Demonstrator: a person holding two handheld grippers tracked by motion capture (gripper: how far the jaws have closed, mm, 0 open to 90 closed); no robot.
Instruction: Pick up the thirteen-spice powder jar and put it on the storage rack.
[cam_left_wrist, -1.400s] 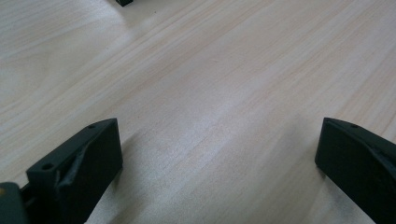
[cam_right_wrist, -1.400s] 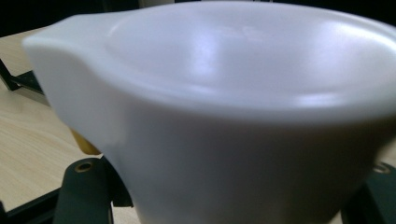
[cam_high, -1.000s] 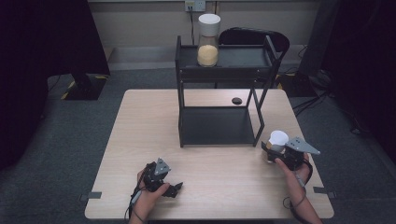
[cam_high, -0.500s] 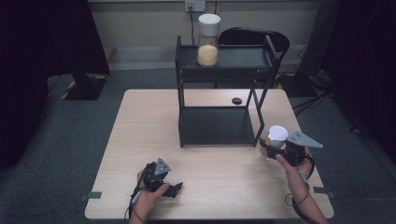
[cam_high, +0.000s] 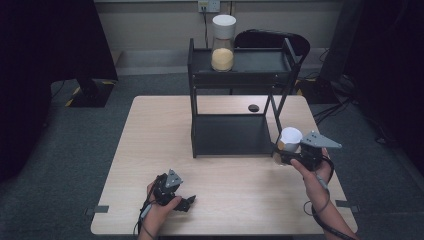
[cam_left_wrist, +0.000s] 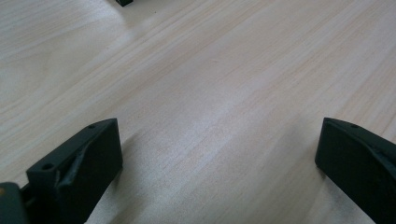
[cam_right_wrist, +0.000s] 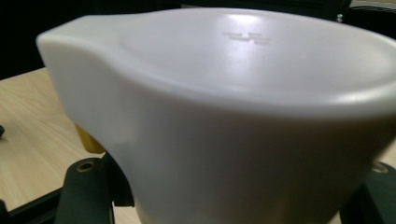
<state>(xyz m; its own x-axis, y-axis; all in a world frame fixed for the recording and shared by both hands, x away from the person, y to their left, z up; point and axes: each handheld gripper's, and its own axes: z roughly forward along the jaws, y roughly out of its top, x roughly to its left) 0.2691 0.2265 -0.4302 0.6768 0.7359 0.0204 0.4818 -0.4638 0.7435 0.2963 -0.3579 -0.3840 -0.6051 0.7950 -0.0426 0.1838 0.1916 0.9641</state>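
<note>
Tongs on my right (cam_high: 281, 154) grip a white jar (cam_high: 290, 139), clamped on either side of it; in the right gripper view its white lid (cam_right_wrist: 243, 60) looms close, with something yellow (cam_right_wrist: 88, 140) below it, perhaps the contents. I see the jar held just off the front right corner of the black shelf rack (cam_high: 235, 135), above the desk (cam_high: 150, 130). My left tongs (cam_high: 186, 204) lie low at the near edge of the desk, spread wide and holding nothing. A taller jar (cam_high: 223, 42) stands on the rack's top shelf.
</note>
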